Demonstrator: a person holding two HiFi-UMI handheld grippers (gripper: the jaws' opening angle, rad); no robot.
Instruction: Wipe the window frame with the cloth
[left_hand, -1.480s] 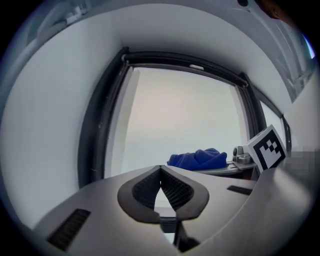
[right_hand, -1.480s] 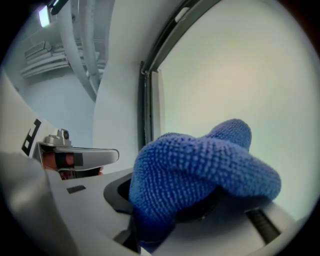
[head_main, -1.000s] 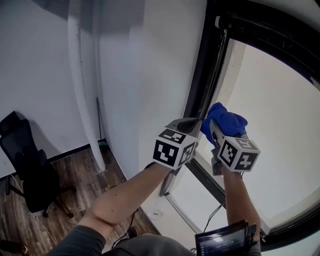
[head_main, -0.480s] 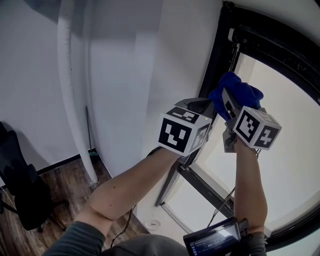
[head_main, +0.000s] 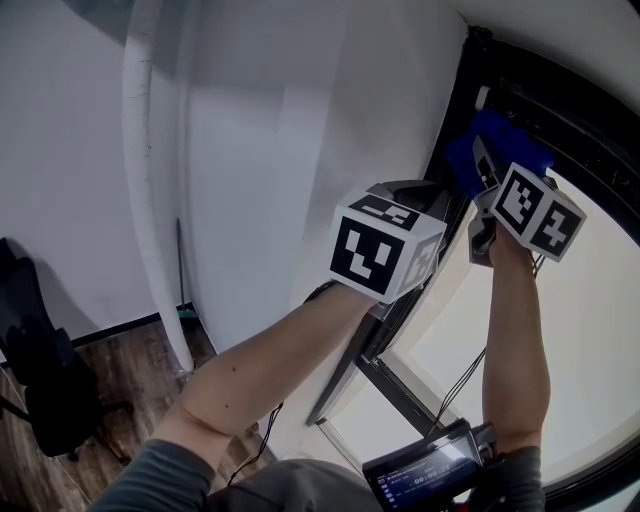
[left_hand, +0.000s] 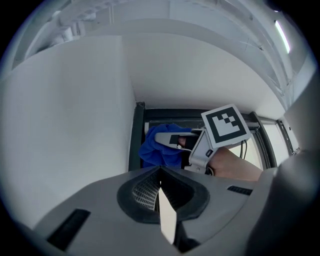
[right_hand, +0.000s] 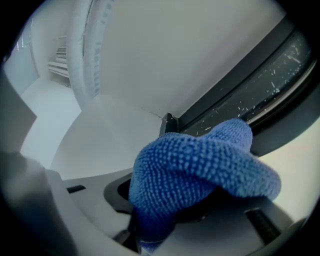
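A blue cloth is bunched in my right gripper, which is shut on it. The cloth presses against the black window frame near its upper corner. In the right gripper view the cloth covers the jaws, and the dusty black frame runs just behind it. My left gripper is held beside the frame, just left of and below the right one. Its jaws meet with nothing between them. The left gripper view looks up at the right gripper and the cloth on the frame.
A white wall with a white vertical pipe lies left of the frame. The bright window pane is at the right. Below are a black chair, a wooden floor, a cable and a device with a screen.
Both grippers have moved up along the window frame towards its top corner. The right one keeps the cloth against the frame.
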